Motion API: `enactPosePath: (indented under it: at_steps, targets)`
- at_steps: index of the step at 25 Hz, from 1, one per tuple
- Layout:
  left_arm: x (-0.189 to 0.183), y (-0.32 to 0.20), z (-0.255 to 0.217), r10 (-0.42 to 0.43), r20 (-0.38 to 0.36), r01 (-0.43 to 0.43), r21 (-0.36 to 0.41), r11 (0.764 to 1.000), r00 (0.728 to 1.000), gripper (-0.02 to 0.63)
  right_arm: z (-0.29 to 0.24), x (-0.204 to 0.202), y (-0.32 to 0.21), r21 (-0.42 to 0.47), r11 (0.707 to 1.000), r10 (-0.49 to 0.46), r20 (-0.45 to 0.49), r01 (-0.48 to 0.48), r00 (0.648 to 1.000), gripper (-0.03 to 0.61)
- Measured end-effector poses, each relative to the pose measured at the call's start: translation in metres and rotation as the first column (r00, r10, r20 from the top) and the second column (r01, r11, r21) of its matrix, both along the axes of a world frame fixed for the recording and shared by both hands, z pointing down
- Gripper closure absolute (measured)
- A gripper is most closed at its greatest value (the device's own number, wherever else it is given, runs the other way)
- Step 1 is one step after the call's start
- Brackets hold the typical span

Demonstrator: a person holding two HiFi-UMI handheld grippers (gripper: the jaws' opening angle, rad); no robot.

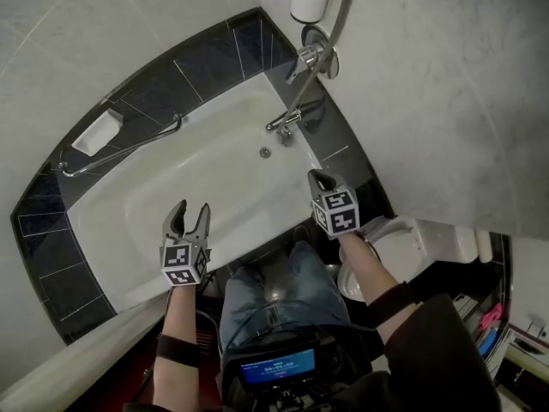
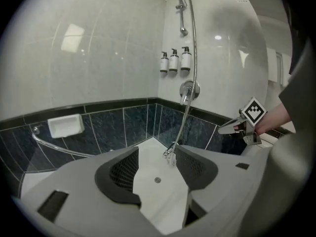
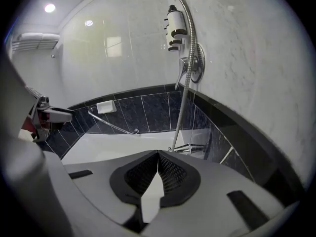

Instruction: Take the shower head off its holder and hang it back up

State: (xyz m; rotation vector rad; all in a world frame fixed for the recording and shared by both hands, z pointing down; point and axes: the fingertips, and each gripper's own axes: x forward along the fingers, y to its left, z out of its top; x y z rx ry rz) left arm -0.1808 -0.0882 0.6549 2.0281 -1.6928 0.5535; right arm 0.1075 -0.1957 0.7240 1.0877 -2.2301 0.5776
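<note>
Left gripper point(image 1: 191, 207): jaws apart, nothing between them, held over the bathtub point(image 1: 96, 230). Right gripper point(image 1: 316, 177): jaws closed, empty. The shower hose point(image 2: 190, 58) rises to the wall rail point(image 2: 182, 14); the shower head there cannot be made out.

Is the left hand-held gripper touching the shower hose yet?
Apart. In the left gripper view the left hand-held gripper stands open with only the bathtub behind its jaws; the shower hose hangs well beyond, by the wall.
</note>
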Motion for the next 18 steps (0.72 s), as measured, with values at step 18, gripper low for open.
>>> enactPosePath:
  at_steps: [18]
  targets:
    - [0.164, -0.170, 0.333, 0.245, -0.148, -0.257, -0.071, 0.964, 0.958, 0.218, 0.243, 0.023, -0.036, -0.055, 0.994, 0.095, 0.043, -0.092, 0.995, 0.554]
